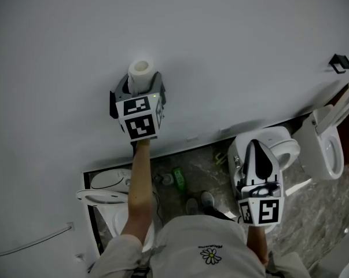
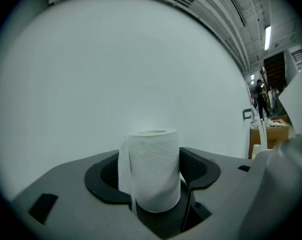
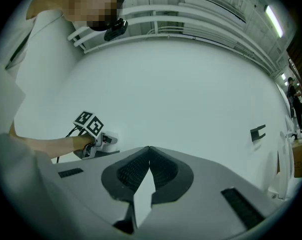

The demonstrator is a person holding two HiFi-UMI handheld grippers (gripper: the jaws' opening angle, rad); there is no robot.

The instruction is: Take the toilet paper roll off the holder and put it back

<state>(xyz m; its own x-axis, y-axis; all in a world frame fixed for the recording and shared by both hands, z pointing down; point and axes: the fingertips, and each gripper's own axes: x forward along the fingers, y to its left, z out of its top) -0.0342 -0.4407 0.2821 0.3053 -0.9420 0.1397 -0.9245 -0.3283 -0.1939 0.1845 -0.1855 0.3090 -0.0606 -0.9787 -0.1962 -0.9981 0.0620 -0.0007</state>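
My left gripper (image 1: 140, 88) is raised close to the white wall (image 1: 220, 51) and is shut on the white toilet paper roll (image 1: 140, 73). In the left gripper view the roll (image 2: 153, 154) stands upright between the two dark pads (image 2: 106, 173), with a loose sheet hanging down its left side. A small black holder (image 1: 339, 62) is fixed to the wall far to the right, and it also shows in the right gripper view (image 3: 258, 132). My right gripper (image 1: 254, 145) hangs low over a toilet, shut with nothing between its tips (image 3: 148, 149). No holder shows behind the roll.
A white toilet (image 1: 284, 146) stands below the right gripper, another (image 1: 327, 149) to its right and a third (image 1: 107, 187) at lower left. A green bottle (image 1: 178, 178) lies on the marble floor. A white cable (image 1: 29, 242) runs at far left.
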